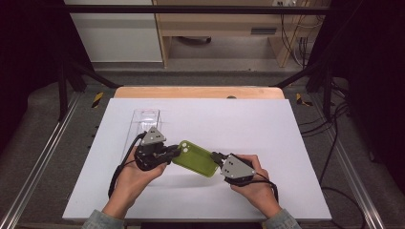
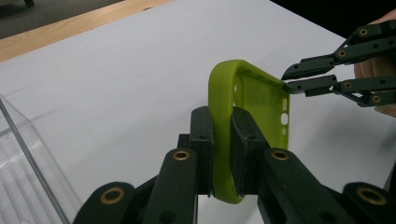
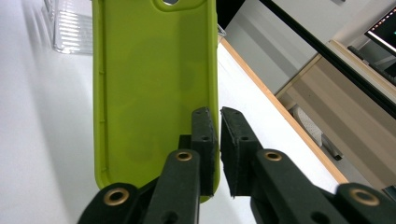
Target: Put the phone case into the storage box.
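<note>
The left gripper [image 2: 222, 135] clamps one end of the green phone case [image 1: 194, 159]; the right gripper [image 3: 218, 135] pinches its opposite edge. The clear box [image 1: 144, 121] nearby looks empty.

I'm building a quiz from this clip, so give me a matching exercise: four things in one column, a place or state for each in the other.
Things:
1. phone case
2. left gripper
3. right gripper
4. clear box

States:
A. stands on the table, beyond the left hand
B. jaws clamped on the case's camera end
C. green, held up between both grippers
D. jaws at the case's side edge, by its bottom end

Pairs: 1-C, 2-B, 3-D, 4-A
</note>
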